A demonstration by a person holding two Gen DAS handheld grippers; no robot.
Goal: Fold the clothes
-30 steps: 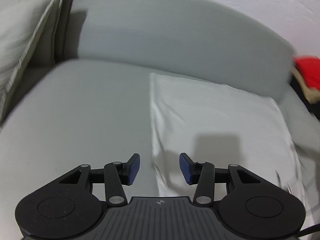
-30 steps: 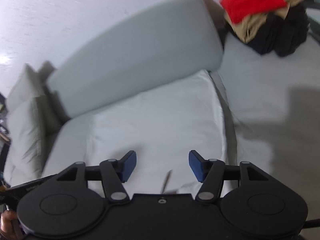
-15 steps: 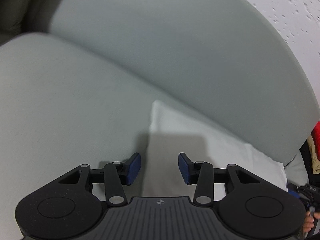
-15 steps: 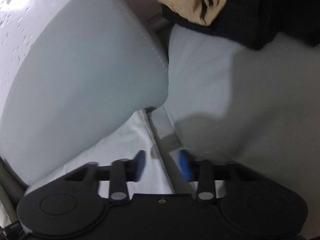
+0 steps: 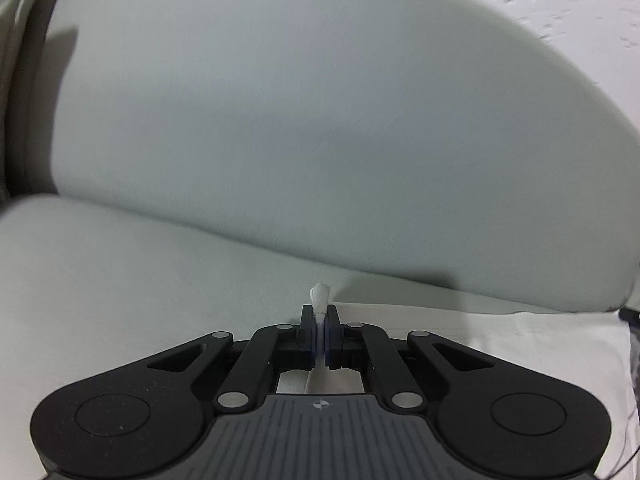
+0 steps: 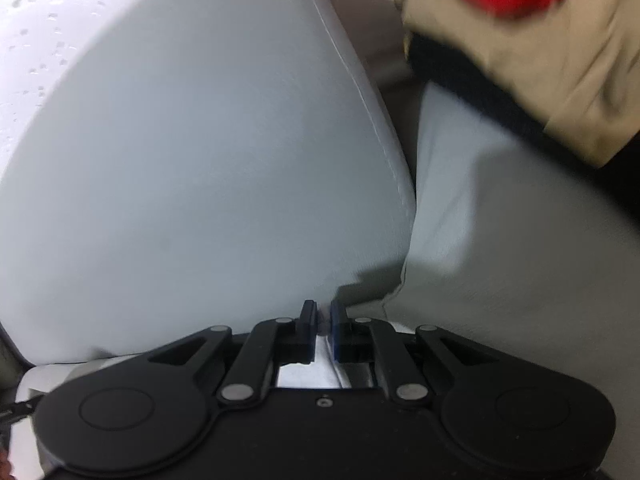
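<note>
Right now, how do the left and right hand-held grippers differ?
Left hand-held gripper is shut on the white garment, a tuft poking past its tips; right hand-held gripper is closing, gap wider, no tuft. Left faces the backrest; right sits at its end, near the clothes pile. Both have the garment between their jaws.

The left gripper (image 5: 319, 334) points downward with its jaws drawn together, pinching a fold of white cloth (image 5: 319, 300). The right gripper (image 6: 323, 330) also tilts down, its jaws closing on the cloth's edge, a thin gap between them
</note>
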